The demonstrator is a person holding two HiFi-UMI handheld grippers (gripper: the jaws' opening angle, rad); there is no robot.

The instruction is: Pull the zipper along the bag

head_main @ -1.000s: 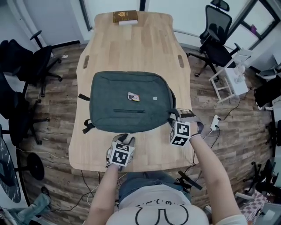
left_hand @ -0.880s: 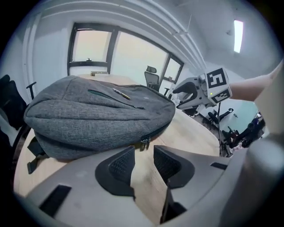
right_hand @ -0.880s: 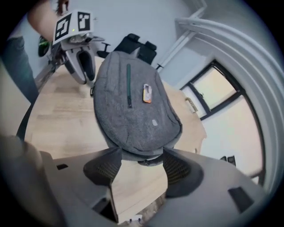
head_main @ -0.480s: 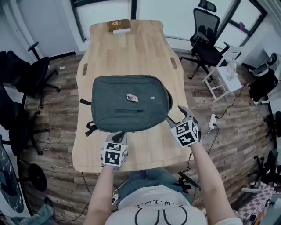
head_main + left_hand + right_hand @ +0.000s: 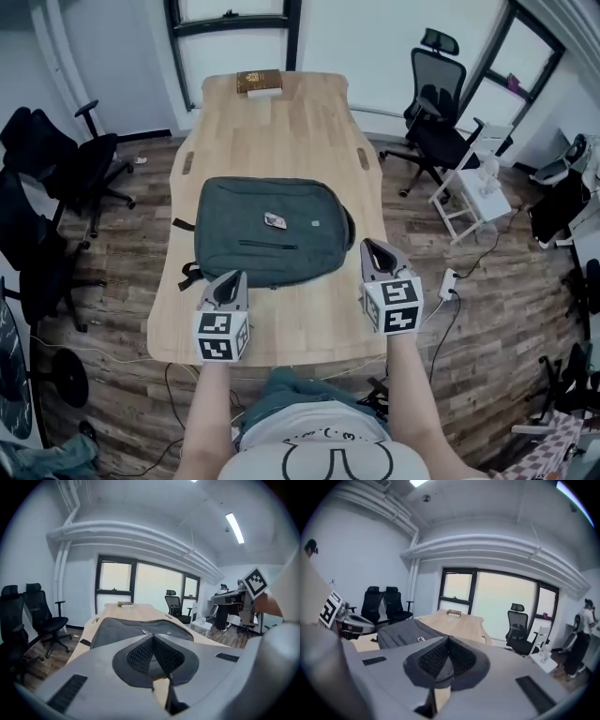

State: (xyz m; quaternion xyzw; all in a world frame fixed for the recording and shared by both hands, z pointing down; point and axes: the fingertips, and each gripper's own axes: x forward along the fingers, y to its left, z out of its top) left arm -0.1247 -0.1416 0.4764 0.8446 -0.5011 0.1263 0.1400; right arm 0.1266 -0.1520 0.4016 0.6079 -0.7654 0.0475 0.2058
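Observation:
A dark grey-green backpack (image 5: 272, 230) lies flat on the wooden table (image 5: 281, 122), with a small tag (image 5: 275, 221) on top and a front-pocket zipper (image 5: 272, 246). My left gripper (image 5: 230, 278) hovers above the table near the bag's near edge and does not touch it. My right gripper (image 5: 375, 249) hangs off the bag's right corner, also apart from it. Both sets of jaws have just closed with nothing between them. In the left gripper view the pads (image 5: 152, 637) meet in front of the bag (image 5: 126, 627). In the right gripper view they (image 5: 449, 639) meet too.
A brown box (image 5: 259, 81) sits at the table's far end. Black office chairs stand at the left (image 5: 56, 159) and back right (image 5: 436, 122). A white stand (image 5: 478, 187) is at the right, and cables run over the floor beside the table.
Both grippers have lifted off the bag's near edge and right corner and drawn back toward me. The right one has rolled upright. Both sets of jaws have closed empty.

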